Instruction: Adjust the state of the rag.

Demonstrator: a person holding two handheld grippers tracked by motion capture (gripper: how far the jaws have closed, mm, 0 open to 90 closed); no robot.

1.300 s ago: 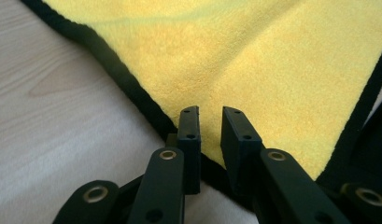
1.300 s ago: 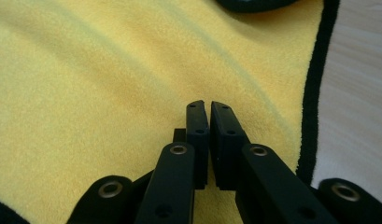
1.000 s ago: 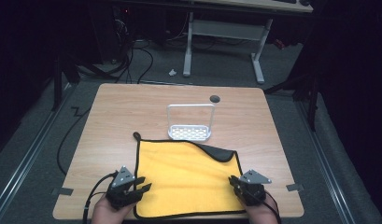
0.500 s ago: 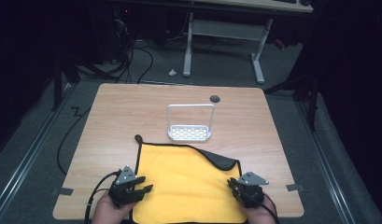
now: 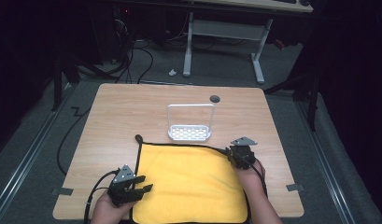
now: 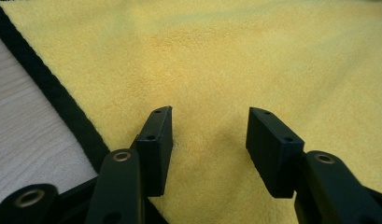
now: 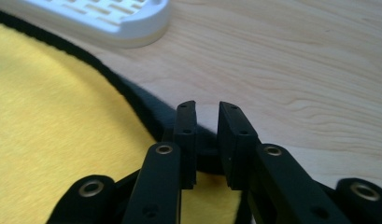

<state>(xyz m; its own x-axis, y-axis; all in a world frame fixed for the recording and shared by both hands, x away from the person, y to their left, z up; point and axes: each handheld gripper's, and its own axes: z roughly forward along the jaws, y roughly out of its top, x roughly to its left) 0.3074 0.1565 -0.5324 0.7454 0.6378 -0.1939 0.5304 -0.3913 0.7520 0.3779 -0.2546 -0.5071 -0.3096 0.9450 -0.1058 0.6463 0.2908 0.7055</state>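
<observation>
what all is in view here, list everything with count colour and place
cloth: one, yellow with black edging, spread flat on the near half of the table
rack: one, white, slotted base with a wire hoop, mid-table just beyond the cloth
table: one, light wood, round dark grommet near the far edge
desk frame: one, white legs, on the floor behind
left gripper: one, black, jaws apart over the cloth's near left part, nothing between them
right gripper: one, black, narrow gap, at the cloth's far right black edge
</observation>
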